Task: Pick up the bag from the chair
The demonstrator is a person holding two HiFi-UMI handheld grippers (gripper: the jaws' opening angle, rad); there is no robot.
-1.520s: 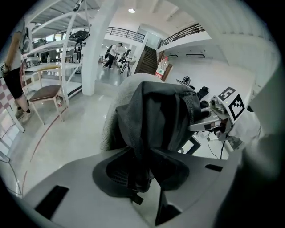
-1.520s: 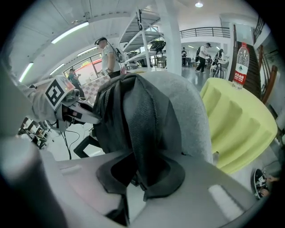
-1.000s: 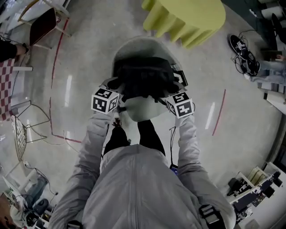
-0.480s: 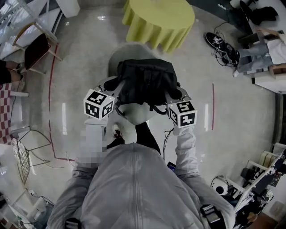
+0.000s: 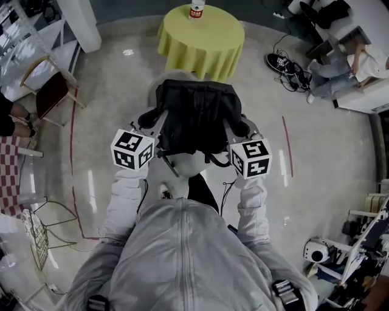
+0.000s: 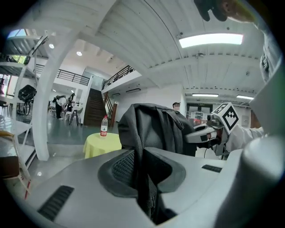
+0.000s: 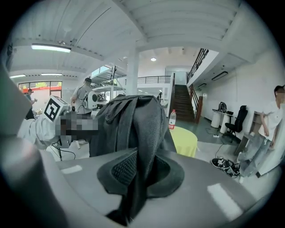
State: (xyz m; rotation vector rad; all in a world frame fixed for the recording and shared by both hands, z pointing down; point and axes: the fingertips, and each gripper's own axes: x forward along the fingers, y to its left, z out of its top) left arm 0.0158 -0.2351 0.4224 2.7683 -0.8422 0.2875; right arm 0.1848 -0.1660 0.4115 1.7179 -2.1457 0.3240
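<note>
A black backpack hangs above the white chair, held up between both grippers. My left gripper is shut on a black strap at the bag's left side. My right gripper is shut on the other strap at its right side. In the left gripper view the bag's body rises just past the jaws, with the right gripper beyond it. In the right gripper view the backpack fills the middle. The chair's seat shows below the bag and its back behind it.
A round table with a yellow cloth and a bottle stands just beyond the chair. A dark red chair is at the left. Shoes and cables lie at the right near a seated person. A wire basket lies at lower left.
Both grippers have risen with the backpack, which now looks larger and higher over the chair seat. The head view has tilted forward, showing the whole yellow table.
</note>
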